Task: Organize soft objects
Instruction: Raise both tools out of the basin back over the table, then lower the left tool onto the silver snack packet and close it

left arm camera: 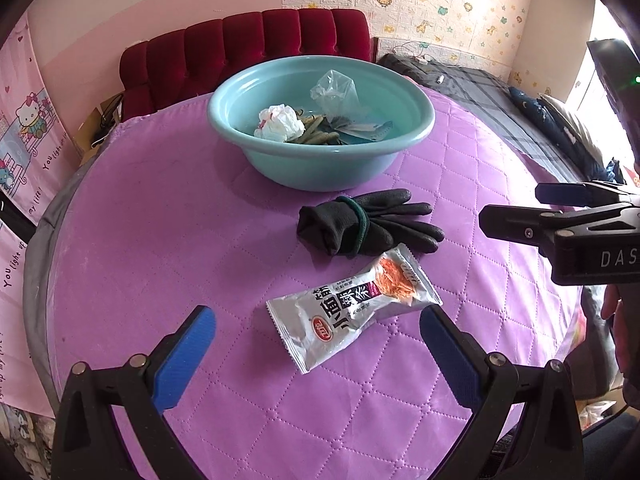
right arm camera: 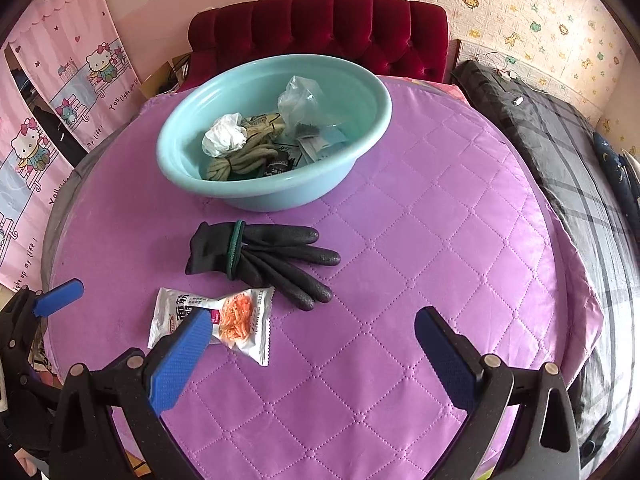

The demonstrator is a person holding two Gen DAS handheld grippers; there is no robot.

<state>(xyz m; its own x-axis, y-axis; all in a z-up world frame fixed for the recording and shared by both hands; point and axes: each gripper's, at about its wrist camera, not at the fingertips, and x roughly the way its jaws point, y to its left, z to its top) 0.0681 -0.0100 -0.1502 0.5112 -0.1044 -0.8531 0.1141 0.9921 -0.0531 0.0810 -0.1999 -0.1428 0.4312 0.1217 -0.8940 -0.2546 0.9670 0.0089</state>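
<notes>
A silver snack packet [left arm camera: 354, 306] [right arm camera: 212, 322] lies on the purple quilted table. Behind it lies a pair of black gloves [left arm camera: 370, 222] [right arm camera: 264, 260] bound with a green band. A teal basin [left arm camera: 320, 168] [right arm camera: 360, 92] at the back holds a white crumpled bag [left arm camera: 280, 122] [right arm camera: 224, 136], a coil of rope [right arm camera: 244, 158], a clear plastic bag [left arm camera: 334, 90] [right arm camera: 298, 98] and some packets. My left gripper [left arm camera: 318, 326] is open and empty, straddling the near end of the snack packet. My right gripper [right arm camera: 312, 330] is open and empty, just right of the packet, in front of the gloves.
The purple cover [left arm camera: 160, 240] [right arm camera: 420, 220] spans a round table. A red tufted seat [left arm camera: 248, 44] [right arm camera: 320, 24] stands behind the basin. A dark plaid bed [left arm camera: 480, 92] [right arm camera: 560, 160] lies to the right. Pink cartoon curtains [left arm camera: 24, 140] [right arm camera: 60, 80] hang on the left.
</notes>
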